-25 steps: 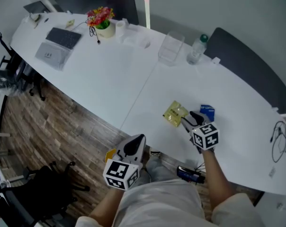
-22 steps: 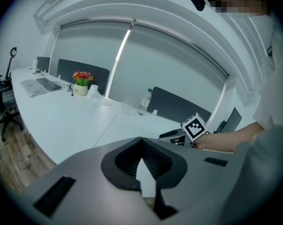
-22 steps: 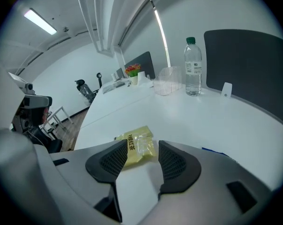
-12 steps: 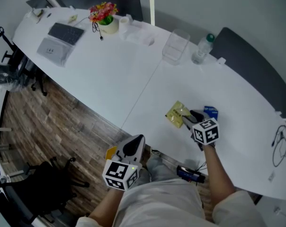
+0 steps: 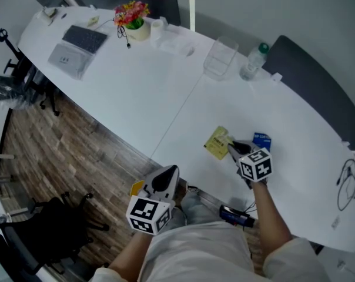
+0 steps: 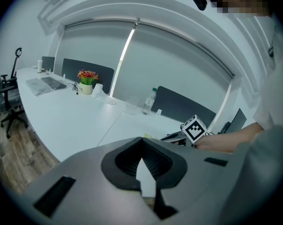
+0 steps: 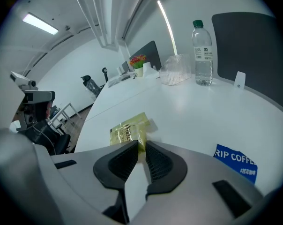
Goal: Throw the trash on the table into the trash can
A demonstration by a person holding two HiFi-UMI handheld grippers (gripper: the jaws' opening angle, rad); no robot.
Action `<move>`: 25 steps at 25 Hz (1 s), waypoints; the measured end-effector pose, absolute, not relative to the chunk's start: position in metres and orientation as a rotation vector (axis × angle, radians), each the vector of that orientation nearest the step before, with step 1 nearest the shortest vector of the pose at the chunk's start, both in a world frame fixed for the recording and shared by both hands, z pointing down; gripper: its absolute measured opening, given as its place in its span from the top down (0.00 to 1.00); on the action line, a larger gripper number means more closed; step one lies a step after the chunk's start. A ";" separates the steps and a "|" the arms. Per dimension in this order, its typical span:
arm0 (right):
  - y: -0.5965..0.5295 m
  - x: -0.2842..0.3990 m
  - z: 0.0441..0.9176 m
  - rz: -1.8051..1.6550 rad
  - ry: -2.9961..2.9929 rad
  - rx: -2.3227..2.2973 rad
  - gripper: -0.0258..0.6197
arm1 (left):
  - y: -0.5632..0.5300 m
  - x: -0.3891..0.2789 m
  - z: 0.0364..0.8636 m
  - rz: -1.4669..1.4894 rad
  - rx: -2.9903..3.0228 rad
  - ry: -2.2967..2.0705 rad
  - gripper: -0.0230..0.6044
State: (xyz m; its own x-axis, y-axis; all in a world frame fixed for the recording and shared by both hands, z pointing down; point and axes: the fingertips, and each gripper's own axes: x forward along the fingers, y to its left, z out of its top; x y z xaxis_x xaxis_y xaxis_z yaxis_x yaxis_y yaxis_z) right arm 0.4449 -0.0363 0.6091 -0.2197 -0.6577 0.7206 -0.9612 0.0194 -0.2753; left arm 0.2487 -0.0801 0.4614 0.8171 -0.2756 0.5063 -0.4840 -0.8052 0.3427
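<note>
Your right claw has just closed onto the crinkled yellow packet, which lies beside the blue sachet. Your left claw is closed and empty.

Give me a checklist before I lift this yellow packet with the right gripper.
1. Right gripper jaws have just been closing on the flat yellow foil packet, its near edge between them: ok.
2. Blue coffee sachet lies apart from the packet: ok.
3. Left gripper jaws together, nothing between: ok.
4. Grip firm enough to lift: cannot tell.
5. Trash can located: not ok, no view shows it.
</note>
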 end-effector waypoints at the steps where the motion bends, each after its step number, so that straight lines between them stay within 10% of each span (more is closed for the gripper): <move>1: -0.037 0.445 0.606 1.045 -1.918 1.656 0.85 | -0.080 0.248 0.461 0.606 2.536 -0.567 0.96; 25: -0.084 0.305 0.557 0.939 -2.190 1.400 0.86 | -0.076 0.097 0.431 0.432 2.439 -0.999 0.96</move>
